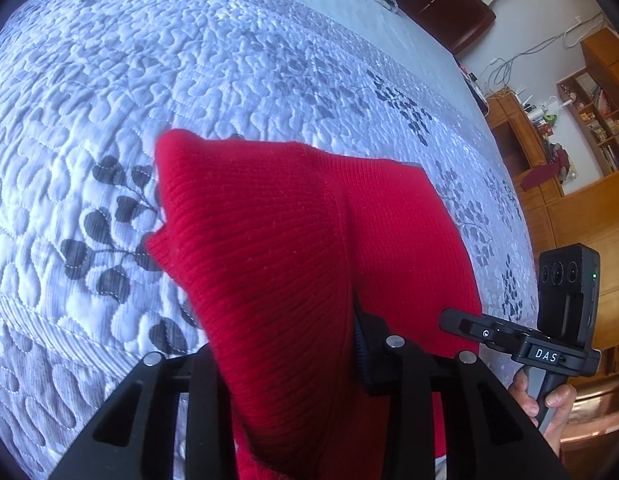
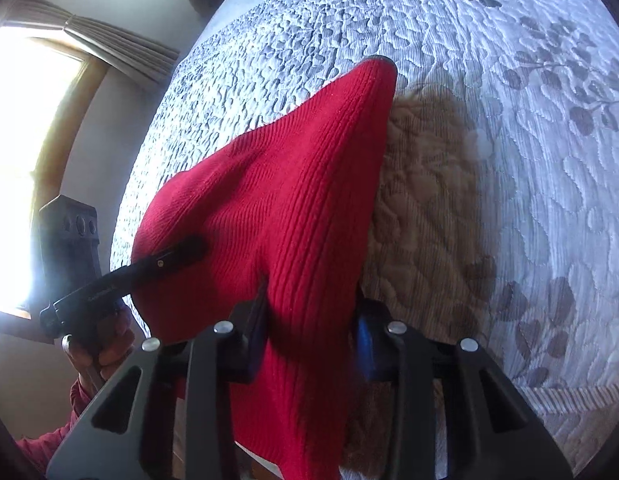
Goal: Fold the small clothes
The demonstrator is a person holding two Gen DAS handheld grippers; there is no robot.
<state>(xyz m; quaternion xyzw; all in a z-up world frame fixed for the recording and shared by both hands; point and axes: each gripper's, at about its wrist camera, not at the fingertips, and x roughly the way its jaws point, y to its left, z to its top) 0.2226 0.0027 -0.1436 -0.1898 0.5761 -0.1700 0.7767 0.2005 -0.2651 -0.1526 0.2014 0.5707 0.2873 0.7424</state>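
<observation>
My left hand-held gripper (image 1: 293,360) is clamped on one edge of the red knit garment (image 1: 293,248), and my right hand-held gripper (image 2: 309,328) is clamped on another part of the same piece, so that the cloth hangs between the two tools above the bed (image 1: 189,80) rather than lying on it. I judge that I hold it at two points in this way to let its own weight draw the knit straight before a fold is laid, since a small, soft piece would bunch if it were gripped at one spot only. In the left wrist view my right hand (image 1: 549,400) shows at the lower right, wrapped round the handle of its tool, just beside the garment's far edge. The garment is a bright red, ribbed knit, thick and supple, with a seam or folded edge running down it; it rises to a blunt peak away from each camera and drapes in heavy, rounded folds. Its lower part passes out of sight below both frames, so I cannot tell what kind of garment it is. Under it the quilted bedspread (image 2: 509,160), pale with grey leaf sprigs, carries the garment's shadow.
</observation>
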